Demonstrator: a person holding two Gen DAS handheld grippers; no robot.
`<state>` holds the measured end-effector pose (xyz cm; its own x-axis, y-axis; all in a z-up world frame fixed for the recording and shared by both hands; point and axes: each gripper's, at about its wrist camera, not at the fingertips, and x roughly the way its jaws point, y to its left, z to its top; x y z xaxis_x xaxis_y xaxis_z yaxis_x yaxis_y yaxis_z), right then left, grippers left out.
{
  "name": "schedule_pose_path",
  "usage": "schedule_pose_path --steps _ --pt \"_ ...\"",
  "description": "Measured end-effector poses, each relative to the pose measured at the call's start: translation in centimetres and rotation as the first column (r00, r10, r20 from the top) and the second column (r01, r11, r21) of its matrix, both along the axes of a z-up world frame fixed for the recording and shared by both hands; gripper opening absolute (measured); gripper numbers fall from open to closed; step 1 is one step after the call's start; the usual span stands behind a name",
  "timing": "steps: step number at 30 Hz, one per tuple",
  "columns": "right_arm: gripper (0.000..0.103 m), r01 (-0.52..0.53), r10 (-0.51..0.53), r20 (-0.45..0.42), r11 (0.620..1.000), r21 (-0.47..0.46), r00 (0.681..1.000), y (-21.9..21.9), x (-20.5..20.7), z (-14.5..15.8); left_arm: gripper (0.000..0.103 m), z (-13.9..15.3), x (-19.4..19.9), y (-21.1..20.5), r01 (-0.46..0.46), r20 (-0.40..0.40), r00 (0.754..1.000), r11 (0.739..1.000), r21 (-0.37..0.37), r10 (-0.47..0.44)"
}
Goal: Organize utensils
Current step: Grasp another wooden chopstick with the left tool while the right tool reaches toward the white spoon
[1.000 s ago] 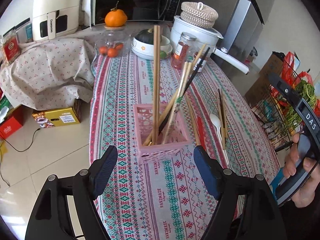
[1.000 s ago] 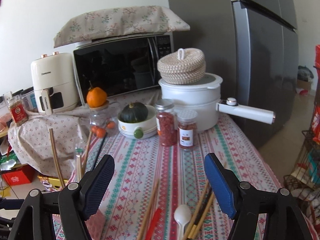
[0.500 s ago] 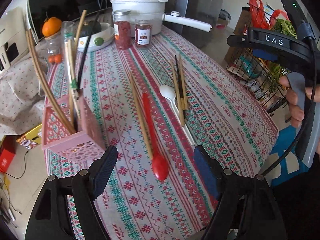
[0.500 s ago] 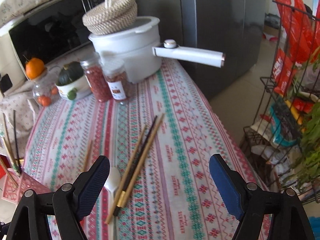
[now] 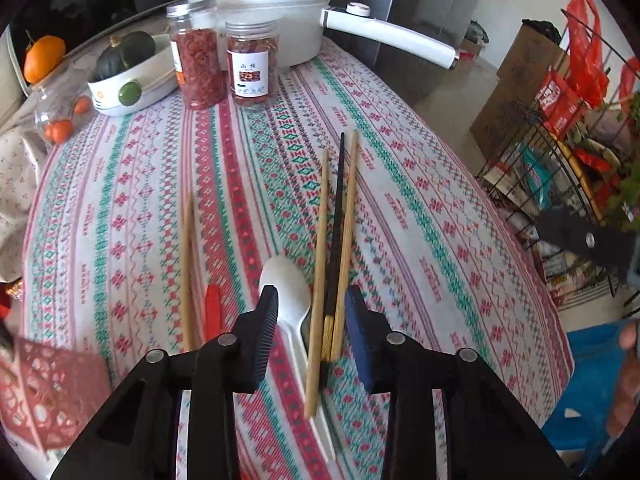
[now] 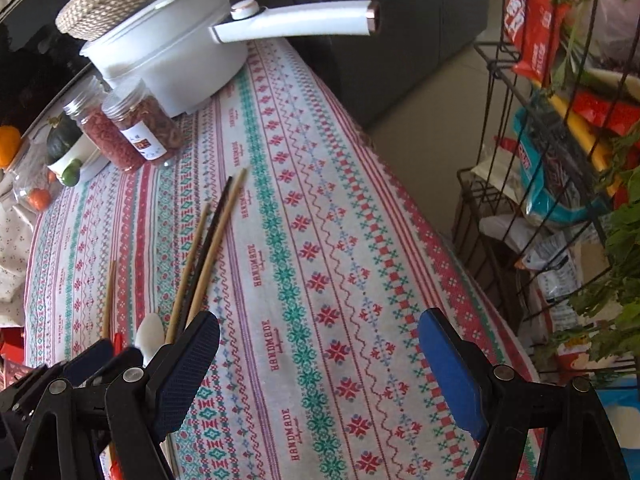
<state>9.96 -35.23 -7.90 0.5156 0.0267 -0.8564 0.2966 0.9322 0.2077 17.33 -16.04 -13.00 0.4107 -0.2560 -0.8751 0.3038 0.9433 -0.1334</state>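
Note:
Three chopsticks lie side by side on the patterned tablecloth: two wooden chopsticks (image 5: 322, 220) with a black chopstick (image 5: 339, 200) between them. A white spoon (image 5: 286, 280) rests just left of them. My left gripper (image 5: 311, 296) hovers low over their near ends, its jaws narrowed but open, straddling the spoon bowl and the chopsticks. A lone wooden chopstick (image 5: 186, 260) and a red spoon handle (image 5: 213, 308) lie further left. The pink basket (image 5: 44, 392) sits at the lower left. My right gripper (image 6: 320, 344) is wide open over bare cloth, right of the chopsticks (image 6: 212, 240).
A white pot (image 5: 260, 12) with a long handle (image 5: 392, 40), two jars (image 5: 198, 52) and a bowl holding a squash (image 5: 128, 76) stand at the far end. A wire rack (image 6: 560, 160) of packets stands beyond the table's right edge. A hand (image 5: 624, 392) shows at right.
My left gripper swung from the pink basket over to the chopsticks and white spoon, dropped low and narrowed its jaws. My right gripper turned toward the table's right side and stayed open.

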Motion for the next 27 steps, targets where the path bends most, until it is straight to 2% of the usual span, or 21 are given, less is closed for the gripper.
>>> schedule_pose_path --steps 2,8,18,24,27 --pt "0.085 0.014 -0.014 -0.017 1.000 0.015 1.000 -0.6 0.4 -0.6 0.022 -1.2 2.0 -0.8 -0.011 -0.007 1.000 1.000 -0.013 0.011" --pt "0.085 0.048 -0.043 -0.058 0.996 0.075 0.997 -2.0 1.1 -2.2 0.011 -3.3 6.1 -1.9 -0.050 -0.016 0.999 0.998 -0.044 0.049" --pt "0.085 0.059 -0.053 -0.076 0.994 0.088 0.996 -2.1 1.8 -2.9 0.008 -4.2 8.9 -4.1 -0.051 -0.041 0.998 0.999 -0.009 0.051" --pt "0.085 0.050 -0.044 -0.073 0.995 0.084 0.996 -1.3 1.8 -2.8 0.007 -4.5 8.2 -5.6 -0.010 -0.004 1.000 0.996 0.089 0.011" --pt "0.085 0.033 -0.027 -0.076 0.996 0.077 0.997 -0.7 2.0 -2.7 0.006 -4.0 7.9 -5.1 -0.013 -0.012 1.000 0.998 0.067 0.014"
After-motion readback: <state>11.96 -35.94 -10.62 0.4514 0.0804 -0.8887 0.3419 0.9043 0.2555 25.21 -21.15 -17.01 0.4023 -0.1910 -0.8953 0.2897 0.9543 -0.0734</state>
